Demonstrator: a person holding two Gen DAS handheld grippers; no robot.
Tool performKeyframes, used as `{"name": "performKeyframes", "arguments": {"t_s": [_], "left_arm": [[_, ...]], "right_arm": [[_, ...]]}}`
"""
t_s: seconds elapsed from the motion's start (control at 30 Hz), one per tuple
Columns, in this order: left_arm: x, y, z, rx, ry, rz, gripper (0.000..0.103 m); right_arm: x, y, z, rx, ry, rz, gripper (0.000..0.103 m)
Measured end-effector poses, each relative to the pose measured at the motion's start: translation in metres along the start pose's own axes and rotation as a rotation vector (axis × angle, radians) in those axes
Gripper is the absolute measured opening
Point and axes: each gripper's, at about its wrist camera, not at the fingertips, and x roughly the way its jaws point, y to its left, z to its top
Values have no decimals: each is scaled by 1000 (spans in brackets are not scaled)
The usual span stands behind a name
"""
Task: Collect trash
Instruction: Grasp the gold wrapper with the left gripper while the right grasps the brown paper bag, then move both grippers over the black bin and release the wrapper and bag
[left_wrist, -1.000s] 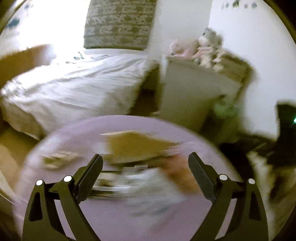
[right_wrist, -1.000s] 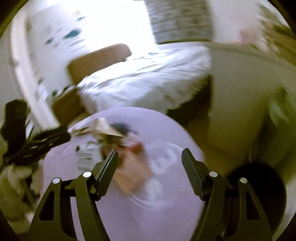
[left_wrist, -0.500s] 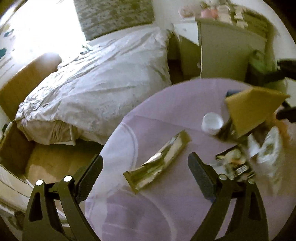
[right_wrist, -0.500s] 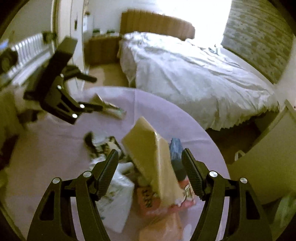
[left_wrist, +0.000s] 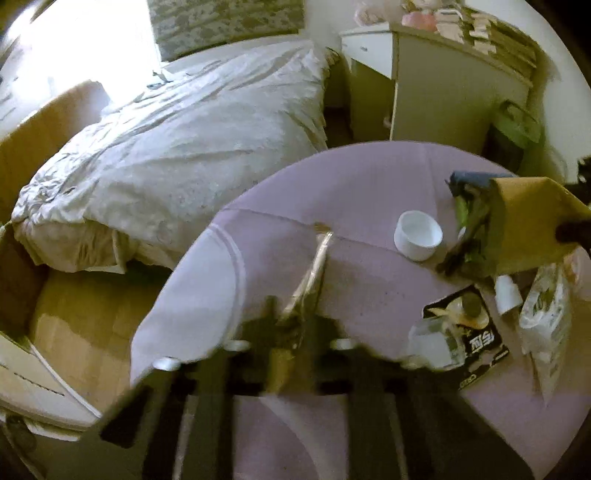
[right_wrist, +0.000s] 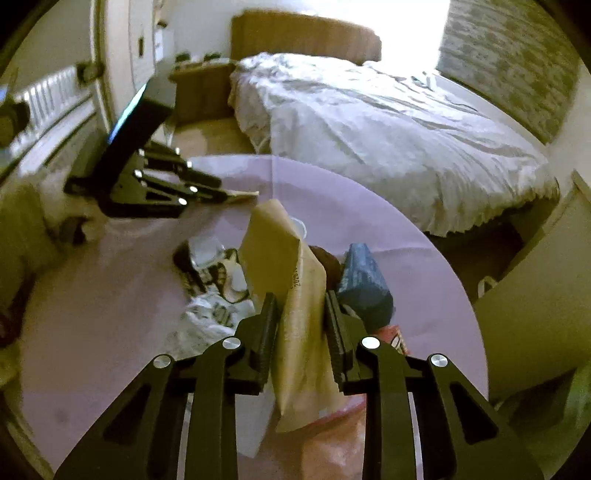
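Note:
My right gripper (right_wrist: 300, 314) is shut on a brown paper bag (right_wrist: 291, 280) that stands upright on the round purple table (right_wrist: 406, 236); the bag also shows in the left wrist view (left_wrist: 532, 225). My left gripper (left_wrist: 291, 321) is blurred and shut on a long shiny gold wrapper (left_wrist: 314, 266); it shows from outside in the right wrist view (right_wrist: 207, 188). Around the bag lie a white cup (left_wrist: 417, 236), a black snack packet (left_wrist: 469, 332), a white printed bag (left_wrist: 546, 306) and a blue packet (right_wrist: 364, 280).
A bed with a white duvet (left_wrist: 177, 147) lies beyond the table. A white cabinet (left_wrist: 443, 92) stands at the back right with a green bag (left_wrist: 517, 129) beside it. A radiator (right_wrist: 48, 96) is on the left wall.
Both grippers have closed: the left one on the gold wrapper, the right one on the paper bag. The left gripper moved forward onto the wrapper.

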Motion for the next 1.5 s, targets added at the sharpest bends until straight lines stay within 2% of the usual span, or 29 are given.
{"name": "performKeyframes", "arguments": {"t_s": [0.17, 0.4, 0.57, 0.77, 0.9, 1.1, 1.33, 1.5], "left_arm": [[-23, 7, -7, -147, -55, -66, 3], [-72, -20, -12, -195, -144, -145, 3], [-107, -60, -4, -202, -203, -231, 3], [-131, -136, 18, -129, -262, -332, 3], [-131, -191, 35, -73, -279, -397, 3], [-119, -266, 54, -1, -261, -480, 3], [-92, -336, 73, 35, -202, -553, 3], [-72, -378, 78, 58, -155, -574, 3]], "right_arm": [[-38, -5, -10, 116, -107, -2, 26], [-91, -19, -33, 289, -235, -8, 26], [-131, -36, -60, 415, -323, -38, 26], [-174, -64, -108, 550, -389, -115, 26], [-196, -85, -142, 632, -416, -178, 26], [-224, -118, -200, 749, -441, -267, 26], [-239, -154, -271, 884, -443, -348, 26], [-239, -174, -314, 956, -427, -377, 26]]}}
